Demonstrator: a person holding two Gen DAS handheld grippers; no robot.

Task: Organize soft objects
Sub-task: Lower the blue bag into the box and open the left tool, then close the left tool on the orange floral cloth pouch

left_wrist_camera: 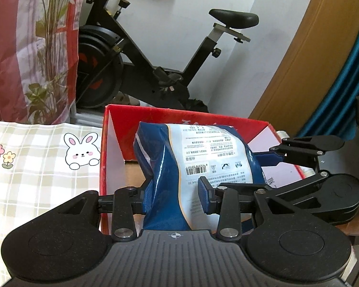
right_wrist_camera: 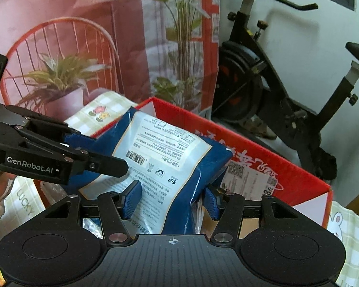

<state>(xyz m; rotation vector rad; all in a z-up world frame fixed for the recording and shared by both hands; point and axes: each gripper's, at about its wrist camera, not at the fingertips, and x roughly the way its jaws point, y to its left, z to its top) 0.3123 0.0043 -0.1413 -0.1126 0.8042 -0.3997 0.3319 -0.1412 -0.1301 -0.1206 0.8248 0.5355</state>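
Note:
A soft blue and white pack point(left_wrist_camera: 198, 157) with a barcode label is held over the open red cardboard box point(left_wrist_camera: 179, 117). My left gripper point(left_wrist_camera: 176, 196) is shut on the pack's near edge. My right gripper point(right_wrist_camera: 171, 199) is shut on the same pack point(right_wrist_camera: 160, 157) from the other side, and it shows at the right of the left wrist view point(left_wrist_camera: 306, 153). The left gripper shows at the left of the right wrist view point(right_wrist_camera: 67, 153). The box point(right_wrist_camera: 263, 150) has a white inside and a brown floor.
A checked cloth with a rabbit print point(left_wrist_camera: 43, 165) covers the surface left of the box. A black exercise bike point(left_wrist_camera: 155, 55) stands behind the box. A red printed backdrop with plants point(left_wrist_camera: 31, 47) hangs at the left. A wooden panel point(left_wrist_camera: 311, 59) is at the right.

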